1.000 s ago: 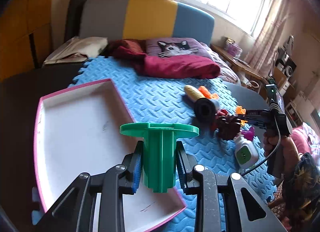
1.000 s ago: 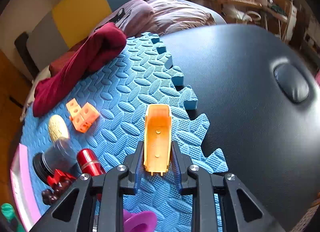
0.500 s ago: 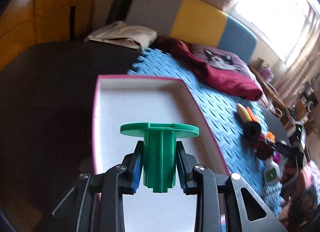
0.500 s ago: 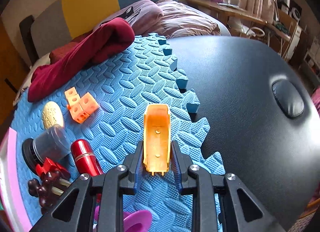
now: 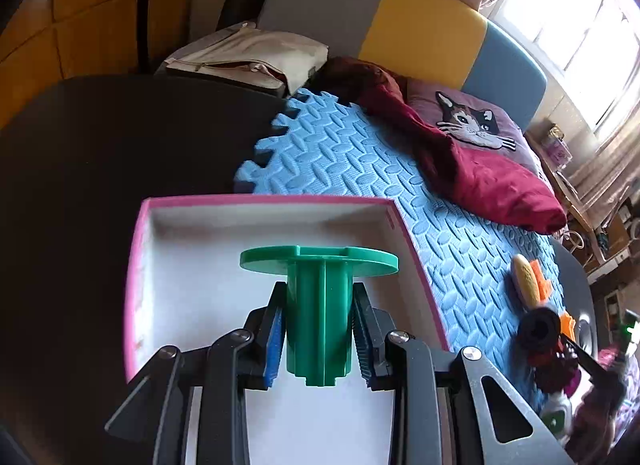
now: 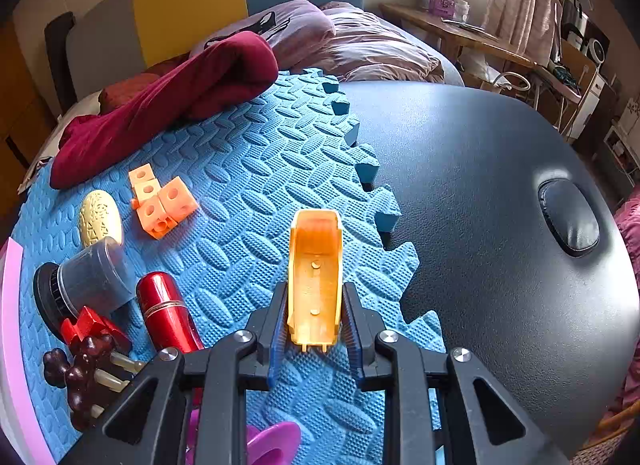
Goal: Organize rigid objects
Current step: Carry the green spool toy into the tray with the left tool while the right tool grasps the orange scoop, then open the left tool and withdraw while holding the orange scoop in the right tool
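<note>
Left gripper (image 5: 319, 339): fingers pinching the stem of a green plastic spool piece (image 5: 319, 297), flat round flange on top, stem upright between the blue pads. It hangs over the white tray with the pink rim (image 5: 264, 200), not touching the tray floor as far as I can tell. The tray sits partly on the dark tabletop (image 5: 120, 137), partly on the blue foam mat (image 5: 344, 157).

Right gripper (image 6: 315, 329): fingers clamped on the sides of an orange open-topped plastic shell (image 6: 316, 273), long axis pointing away from the camera, above the mat's (image 6: 256, 185) jigsaw edge beside the bare dark tabletop (image 6: 480, 193).

Loose on the mat, left in the right wrist view:
- orange linked cubes (image 6: 162, 201)
- cream oval piece (image 6: 100, 217) just beside them
- grey translucent cup on a black ribbed base (image 6: 86, 281), lying on its side
- red cylinder (image 6: 168, 313) just beside the cup
- red piece (image 6: 94, 329) touching a dark brown knobbly toy (image 6: 82, 377)
- purple piece (image 6: 272, 441), mostly hidden under the gripper

Maroon cloth (image 6: 168, 101) lies along the mat's far edge.
</note>
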Tool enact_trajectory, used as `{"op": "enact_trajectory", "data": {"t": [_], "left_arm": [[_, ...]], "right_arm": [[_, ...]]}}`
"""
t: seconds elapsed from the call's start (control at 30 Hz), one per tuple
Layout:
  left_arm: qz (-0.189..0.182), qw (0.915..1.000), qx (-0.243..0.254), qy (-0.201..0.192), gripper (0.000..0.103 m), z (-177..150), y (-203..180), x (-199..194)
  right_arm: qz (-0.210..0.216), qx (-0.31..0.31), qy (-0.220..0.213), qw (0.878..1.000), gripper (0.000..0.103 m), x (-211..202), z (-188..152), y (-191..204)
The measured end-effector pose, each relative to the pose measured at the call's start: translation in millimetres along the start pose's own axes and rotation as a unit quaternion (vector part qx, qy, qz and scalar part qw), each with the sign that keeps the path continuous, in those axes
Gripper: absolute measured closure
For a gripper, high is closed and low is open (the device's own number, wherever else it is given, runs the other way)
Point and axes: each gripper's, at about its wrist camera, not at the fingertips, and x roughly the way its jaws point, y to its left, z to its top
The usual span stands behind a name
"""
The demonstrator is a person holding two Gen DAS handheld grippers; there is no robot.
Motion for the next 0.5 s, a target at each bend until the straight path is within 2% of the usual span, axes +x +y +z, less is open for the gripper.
{"op": "enact_trajectory", "data": {"t": [0.3,0.33,0.4,0.5], "left_arm": [[0.018,0.9998,-0.003,0.011,0.071,14,-13,37],[0.016,0.9998,-0.006,0.011,0.068,13,-12,38],[0.017,0.9998,-0.006,0.003,0.052,10,-11,34],[0.031,0.9994,0.009,-0.008,0.046,1,-11,24]], "right_arm": [[-0.007,-0.011,-0.001,1.000,0.078,0,0,3],[-0.008,-0.012,-0.001,1.000,0.078,0,-1,3],[-0.009,-0.014,-0.002,1.000,0.078,0,-1,4],[-0.010,-0.014,-0.001,1.000,0.078,1,-1,4]]}}
